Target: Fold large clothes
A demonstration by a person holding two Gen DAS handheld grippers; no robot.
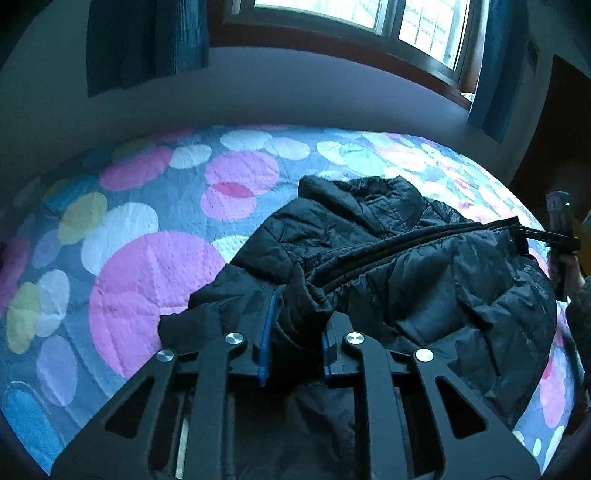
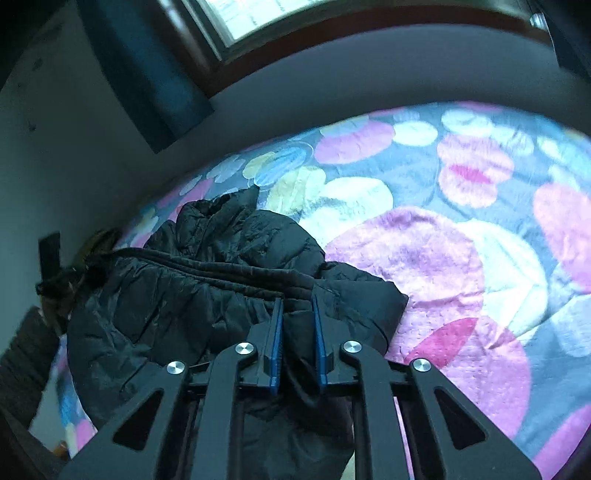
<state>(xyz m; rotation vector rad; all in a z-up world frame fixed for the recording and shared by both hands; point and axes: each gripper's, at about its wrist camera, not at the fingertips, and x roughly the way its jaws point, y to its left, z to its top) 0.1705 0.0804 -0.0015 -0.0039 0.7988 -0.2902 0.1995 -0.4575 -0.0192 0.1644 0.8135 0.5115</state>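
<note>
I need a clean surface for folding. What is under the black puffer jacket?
The black puffer jacket lies on a quilted bedspread with pink, white and blue circles, which shows all around it. Whatever lies directly beneath the jacket is covered.

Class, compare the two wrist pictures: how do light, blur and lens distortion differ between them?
Left wrist view: dim bluish light, bright window blown out, bedspread bowed by the fisheye, black jacket sharp. Right wrist view: same dimness, window and bedspread smeared.
</note>
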